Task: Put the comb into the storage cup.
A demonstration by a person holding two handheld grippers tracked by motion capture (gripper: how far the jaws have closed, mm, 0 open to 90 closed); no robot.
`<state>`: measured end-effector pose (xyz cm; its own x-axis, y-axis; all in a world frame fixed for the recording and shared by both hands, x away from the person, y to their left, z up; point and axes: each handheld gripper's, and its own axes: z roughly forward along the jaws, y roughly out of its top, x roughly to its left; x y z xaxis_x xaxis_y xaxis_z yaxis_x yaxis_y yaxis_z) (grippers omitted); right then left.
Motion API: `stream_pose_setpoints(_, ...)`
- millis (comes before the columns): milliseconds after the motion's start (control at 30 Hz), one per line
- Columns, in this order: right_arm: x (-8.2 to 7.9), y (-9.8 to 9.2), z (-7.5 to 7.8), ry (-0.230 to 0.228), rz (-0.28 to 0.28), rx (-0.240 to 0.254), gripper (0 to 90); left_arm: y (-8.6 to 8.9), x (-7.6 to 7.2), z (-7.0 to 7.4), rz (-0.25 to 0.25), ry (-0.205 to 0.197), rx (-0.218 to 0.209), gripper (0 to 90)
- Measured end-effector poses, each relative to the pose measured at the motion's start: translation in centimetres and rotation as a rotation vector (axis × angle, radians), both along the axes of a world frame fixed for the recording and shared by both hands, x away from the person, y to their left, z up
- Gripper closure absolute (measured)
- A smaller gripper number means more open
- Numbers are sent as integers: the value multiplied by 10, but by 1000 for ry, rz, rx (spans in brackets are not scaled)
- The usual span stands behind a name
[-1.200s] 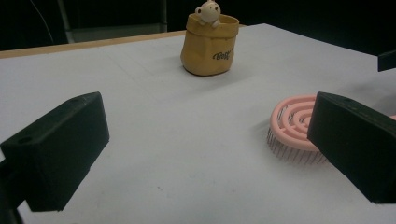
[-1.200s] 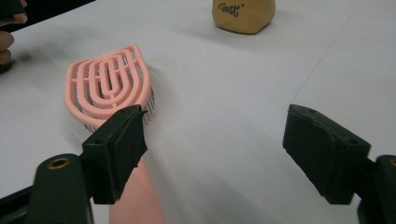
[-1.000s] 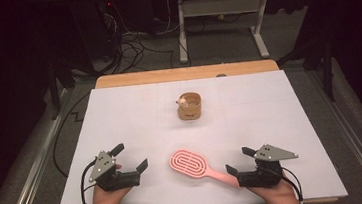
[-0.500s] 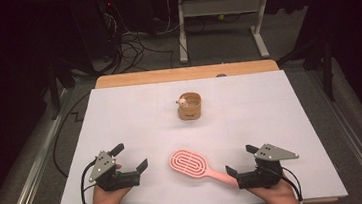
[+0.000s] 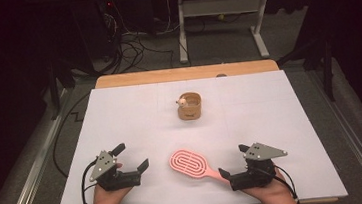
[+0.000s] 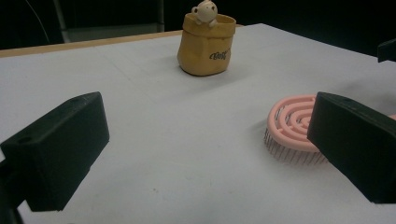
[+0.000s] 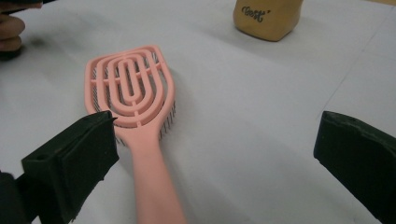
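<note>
High view. White surface (image 5: 135,116) took up the middle of the frame. Pink vented hairbrush (image 5: 190,164) lay at lower centre, bristles down, handle slanting toward lower right. Right hand-held gripper (image 5: 231,167) sat at lower right, held from below by a hand; its jaws stood wide apart, having just opened to that width, and the handle's end lay between them, gripped by neither. Left hand-held gripper (image 5: 131,157) sat at lower left, jaws spread, nothing between them, pointing toward the brush head but clear of it. Small tan pouch-shaped holder (image 5: 190,106) with a little bear figure on its rim stood upright at centre, well apart from the brush.

Left gripper view. Two black jaws rose at lower left and lower right, wide open over bare surface. Brush head (image 6: 292,126) showed at right, partly behind the right-hand jaw. Holder (image 6: 207,44) stood at top centre.

Right gripper view. Jaws wide apart at both lower corners. Brush (image 7: 133,102) ran from upper left down to bottom centre, the handle near the left-hand jaw; touching or not, I could not tell. Holder's base (image 7: 267,18) at top right.
</note>
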<state>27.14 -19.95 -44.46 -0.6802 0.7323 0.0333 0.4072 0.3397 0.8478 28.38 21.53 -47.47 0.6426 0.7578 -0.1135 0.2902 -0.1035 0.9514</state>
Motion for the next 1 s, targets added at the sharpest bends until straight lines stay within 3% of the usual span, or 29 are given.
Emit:
stream_pose_setpoints(433,13,15,4,111,81,-170,0,-2,1,0,-8,-18,20,0)
stream_pose_setpoints(833,17,25,2,195,138,-263,0,-1,1,0,-15,-10,15,0)
stream_pose_setpoints(1000,20,33,3,206,182,-301,0,-2,1,-1,-17,-6,16,0)
